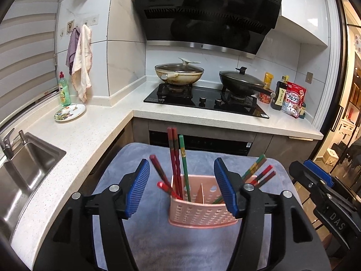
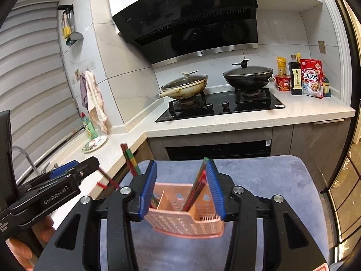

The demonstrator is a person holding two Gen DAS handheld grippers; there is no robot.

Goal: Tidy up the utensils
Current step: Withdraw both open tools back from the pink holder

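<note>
I see the pink holder (image 1: 198, 205) low in the centre of both views, standing on a blue-grey cloth (image 1: 140, 237). A divider splits it: chopsticks (image 1: 177, 164) stand in its left compartment, more chopsticks (image 1: 259, 171) lean in its right. My left tool (image 1: 181, 187) and right tool (image 2: 181, 189) are spread, pinching nothing.

Pink perforated utensil basket (image 1: 198, 212) at lower centre, divided in compartments; red and green chopsticks (image 1: 178, 162) standing and leaning inside.
</note>
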